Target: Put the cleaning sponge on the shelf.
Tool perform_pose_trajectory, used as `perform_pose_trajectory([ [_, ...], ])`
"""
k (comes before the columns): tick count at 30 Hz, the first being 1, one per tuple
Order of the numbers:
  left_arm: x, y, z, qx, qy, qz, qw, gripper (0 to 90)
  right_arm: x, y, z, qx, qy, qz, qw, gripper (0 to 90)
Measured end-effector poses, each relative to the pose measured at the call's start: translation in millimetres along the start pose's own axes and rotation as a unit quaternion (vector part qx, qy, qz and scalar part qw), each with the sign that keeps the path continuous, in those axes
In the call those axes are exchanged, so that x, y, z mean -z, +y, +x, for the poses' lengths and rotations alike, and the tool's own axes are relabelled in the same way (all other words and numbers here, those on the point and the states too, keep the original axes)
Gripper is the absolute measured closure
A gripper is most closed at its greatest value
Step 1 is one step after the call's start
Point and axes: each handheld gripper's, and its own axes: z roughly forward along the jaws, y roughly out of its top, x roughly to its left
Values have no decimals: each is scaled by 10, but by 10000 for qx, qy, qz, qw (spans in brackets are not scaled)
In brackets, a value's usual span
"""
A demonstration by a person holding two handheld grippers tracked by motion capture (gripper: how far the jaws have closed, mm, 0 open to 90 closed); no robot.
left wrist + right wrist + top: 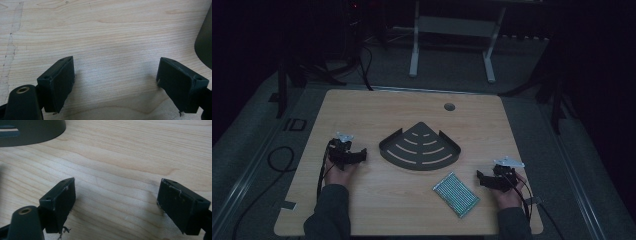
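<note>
Two open grippers wait beside the things on the light wooden tabletop (pixel 362 210).

We see the dark fan-shaped metal shelf (pixel 419 147) mid-table, stiff and heavy-looking, best held by its rim. The small green dotted board (pixel 455 194) near the front edge looks light and thin. Left gripper (pixel 357 156) and right gripper (pixel 482 179): jaws spread, empty.

Bare wood between my left gripper (pixel 360 156) and the dark corner shelf (pixel 419 147); shelf's raised rim blocks the table (pixel 362 107) centre. My right gripper (pixel 481 178) has open board ahead, the perforated circuit board (pixel 455 194) lying just beside it. Far edge beyond the shelf is free.
</note>
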Motion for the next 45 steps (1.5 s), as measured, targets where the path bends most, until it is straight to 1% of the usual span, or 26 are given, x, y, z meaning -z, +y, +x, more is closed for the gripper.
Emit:
perform_pose_trajectory([
  [5, 0, 0, -1, 0, 3, 1, 10000, 154, 3, -1, -2, 17, 21, 0, 10000, 152],
  [7, 0, 0, 0, -3, 3, 3, 10000, 154, 5, 0, 1, -5, 1, -6, 10000, 181],
  [8, 0, 0, -1, -3, 4, 5, 10000, 154, 15, 4, 4, -10, -23, -3, 10000, 223],
  [10, 0, 0, -1, 1, 3, 0, 10000, 154, 41, 11, 22, 13, -62, 12, 10000, 277],
  [12, 0, 1, -1, 0, 4, 3, 10000, 153, 100, 28, 61, 156, -73, -37, 9998, 331],
  [13, 0, 1, -1, 1, 7, 5, 10000, 154, 144, 42, 89, 200, -59, -97, 9997, 361],
  [14, -1, 2, -1, 1, 5, 5, 10000, 153, 195, 64, 119, 293, -36, -163, 9994, 394],
  [15, -2, 3, -2, 4, 7, 3, 10000, 153, 223, 78, 140, 338, -16, -182, 9993, 427],
  [18, -3, 4, -2, 4, 8, 4, 10000, 152, 300, 131, 232, 498, 105, -204, 9985, 530],
  [20, -3, 4, -2, 4, 7, 3, 10000, 152, 337, 153, 313, 626, 176, -182, 9977, 623],
  [23, -3, 4, -2, 4, 7, 4, 10000, 153, 397, 165, 457, 848, 366, -169, 9956, 754],
  [25, -3, 4, -2, 4, 7, 4, 10000, 153, 435, 158, 535, 940, 505, -203, 9941, 829],
  [27, -3, 4, -2, 3, 7, 4, 10000, 153, 468, 146, 594, 997, 589, -228, 9930, 887],
  [31, -3, 3, -3, 5, 8, 3, 10000, 153, 532, 118, 708, 1077, 881, -215, 9900, 898],
  [34, -3, 3, -3, 6, 8, 5, 10000, 153, 565, 90, 810, 1217, 1078, -192, 9865, 898],
  [38, -3, 3, -2, 5, 8, 4, 10000, 152, 554, 43, 943, 1452, 1136, -74, 9828, 898],
  [41, -3, 3, -3, 6, 8, 4, 10000, 153, 527, 19, 1007, 1555, 1228, 31, 9802, 898],
  [44, -3, 3, -3, 5, 8, 4, 10000, 153, 481, -4, 1023, 1619, 1234, 179, 9789, 898],
  [45, -3, 3, -3, 5, 8, 4, 10000, 153, 481, -4, 1023, 1619, 1234, 179, 9789, 898],
])
